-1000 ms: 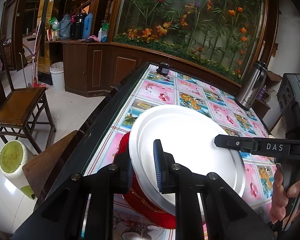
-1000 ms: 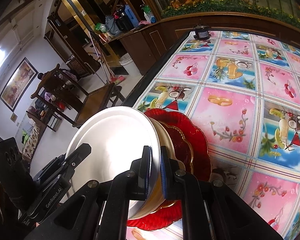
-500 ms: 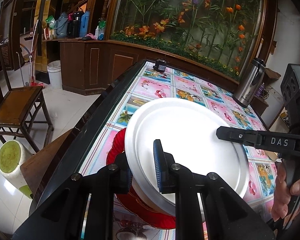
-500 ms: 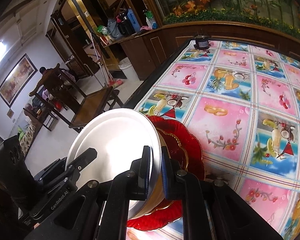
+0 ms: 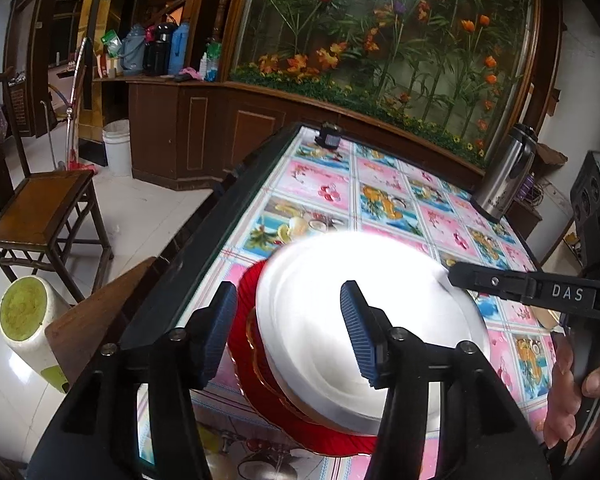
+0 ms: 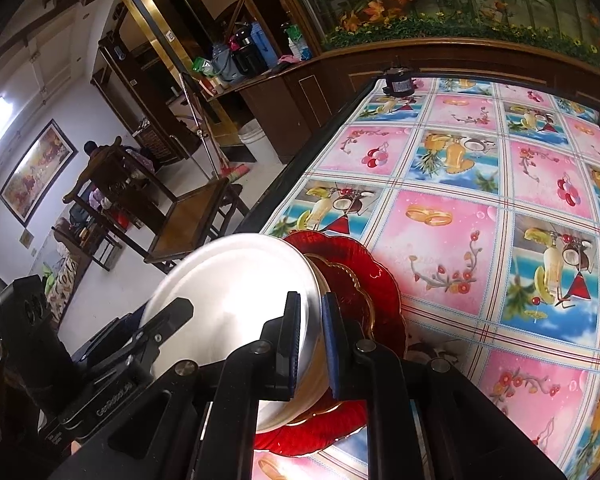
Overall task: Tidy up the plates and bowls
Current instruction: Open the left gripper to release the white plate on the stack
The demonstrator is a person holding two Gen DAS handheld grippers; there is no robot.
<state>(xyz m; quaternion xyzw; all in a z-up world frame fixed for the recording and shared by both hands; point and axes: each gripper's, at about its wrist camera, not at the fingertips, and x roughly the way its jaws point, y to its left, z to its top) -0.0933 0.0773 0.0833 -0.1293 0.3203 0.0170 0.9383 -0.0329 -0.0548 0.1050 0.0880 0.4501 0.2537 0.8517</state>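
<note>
On top of the stack near the tabletop's left edge sits the white plate (image 5: 364, 320), above a cream bowl (image 6: 320, 364) and a red plate (image 5: 248, 320) with a scalloped rim. The white plate looks stiff, smooth and probably breakable; its glossy face gives little friction, so I judge the rim is the only good place to hold it. The right tongs (image 6: 311, 344) are closed on this rim at the side near that camera, one pad above and one below. The left tongs (image 5: 288, 328) are spread wide, with the plate's near rim between the pads and touching neither. Because only one edge is pinched, the plate may tilt or slip. Around the stack lies the tabletop (image 6: 480, 240) with its fruit-pattern cloth, a steel flask (image 5: 504, 176) far at the right, and a wooden chair (image 5: 40, 208) on the floor at the left.
</note>
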